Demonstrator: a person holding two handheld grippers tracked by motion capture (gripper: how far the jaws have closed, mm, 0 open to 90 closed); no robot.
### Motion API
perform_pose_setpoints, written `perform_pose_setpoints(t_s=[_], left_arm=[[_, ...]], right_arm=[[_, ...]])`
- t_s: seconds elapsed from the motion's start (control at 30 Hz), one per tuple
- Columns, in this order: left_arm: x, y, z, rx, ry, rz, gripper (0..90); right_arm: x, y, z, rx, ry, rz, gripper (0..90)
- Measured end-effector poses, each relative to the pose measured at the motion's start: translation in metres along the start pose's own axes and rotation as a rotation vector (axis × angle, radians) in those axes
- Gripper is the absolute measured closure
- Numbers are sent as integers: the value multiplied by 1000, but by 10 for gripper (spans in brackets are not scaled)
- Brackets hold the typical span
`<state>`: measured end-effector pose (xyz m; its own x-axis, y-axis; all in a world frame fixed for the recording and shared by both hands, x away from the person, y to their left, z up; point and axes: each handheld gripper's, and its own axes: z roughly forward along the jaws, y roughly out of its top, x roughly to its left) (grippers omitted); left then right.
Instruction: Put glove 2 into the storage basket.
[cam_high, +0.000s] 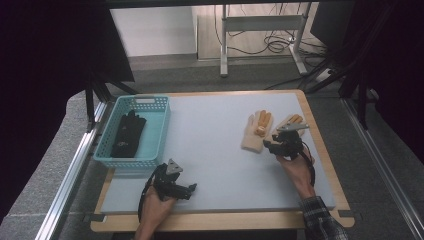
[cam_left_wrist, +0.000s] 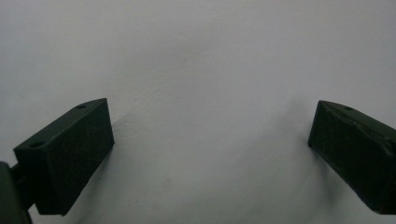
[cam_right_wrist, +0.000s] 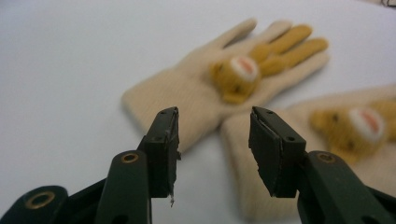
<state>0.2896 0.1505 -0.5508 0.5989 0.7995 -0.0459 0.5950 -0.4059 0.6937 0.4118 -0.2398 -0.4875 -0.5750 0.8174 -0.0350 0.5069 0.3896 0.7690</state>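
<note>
Pale grey-blue matting covers the wooden table (cam_high: 320, 150); beyond it lie grey carpet and a desk frame with loose cables.

Near edge: my left gripper (cam_high: 191, 189) rests low over bare mat at the front left, jaws spread wide, nothing between them. In the left gripper view (cam_left_wrist: 210, 140) there is plain mat between the two black pads.

Right side: my right gripper (cam_high: 274, 145) sits just short of the cuffs of two cream knitted gloves with orange fingers and a small bear face on the back. Jaws parted, gripping nothing. In the right gripper view (cam_right_wrist: 212, 135) the tips frame the gap between the two cuffs: the left cream glove (cam_right_wrist: 210, 79) lies flat, fingers pointing away; the right cream glove (cam_right_wrist: 345, 135) lies beside it, the cuffs touching or nearly so.

Far left: a turquoise plastic lattice basket (cam_high: 155, 107) stands at the table's left edge and holds black gloves (cam_high: 127, 134); whether one or two, I cannot tell.

Judgement: the work looks like sorting gloves into the basket. Black ones are in; both cream gloves (cam_high: 257, 130) are still on the mat, well apart from the basket. Remaining: grasp a cuff, carry across, release, repeat.
</note>
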Motion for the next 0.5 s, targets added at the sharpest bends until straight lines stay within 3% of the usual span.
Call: perform_pose_setpoints(t_s=[0.17, 0.33, 0.47, 0.5], left_arm=[[0, 0, 0, 0, 0, 0, 2], [0, 0, 0, 0, -1, 1, 2], [0, 0, 0, -2, 0, 0, 2], [0, 0, 0, -2, 0, 0, 2]], right_arm=[[-11, 19, 21, -4, -6, 15, 480], [-20, 27, 47, 23, 3, 39, 423], [-23, 27, 66, 54, 11, 30, 436], [-23, 27, 69, 68, 14, 21, 477]])
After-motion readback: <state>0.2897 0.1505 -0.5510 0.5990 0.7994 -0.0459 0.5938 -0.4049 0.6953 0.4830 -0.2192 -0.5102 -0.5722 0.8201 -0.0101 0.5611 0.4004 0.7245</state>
